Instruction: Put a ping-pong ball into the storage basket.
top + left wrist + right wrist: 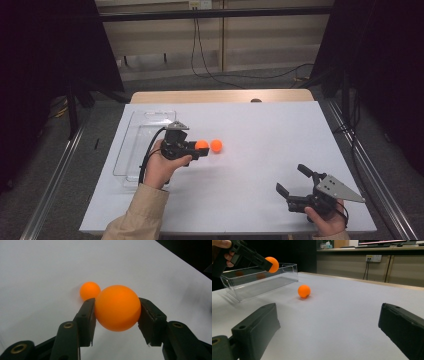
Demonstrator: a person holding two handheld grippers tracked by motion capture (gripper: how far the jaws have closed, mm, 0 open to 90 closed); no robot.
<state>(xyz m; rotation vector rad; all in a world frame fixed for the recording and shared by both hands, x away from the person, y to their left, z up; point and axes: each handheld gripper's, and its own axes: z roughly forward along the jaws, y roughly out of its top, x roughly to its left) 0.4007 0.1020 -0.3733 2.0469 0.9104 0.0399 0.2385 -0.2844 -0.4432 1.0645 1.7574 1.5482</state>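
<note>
One orange ball (117, 308) is clamped between the jaws of the left gripper (201, 148), lifted clear of the table (260, 175). The clear bin (259, 281) lies just to that hand's left, long axis running away from the person (nothing is seen inside). A second ball (216, 145) rests on the table beside the held one. The right gripper (292, 181) is held wide open, well apart.

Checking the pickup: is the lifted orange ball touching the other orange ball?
Apart. The right gripper view shows the held ball raised above the table ball.

Orange ball (117, 308) gripped above the table, second orange ball (216, 145) lying just beside
</note>
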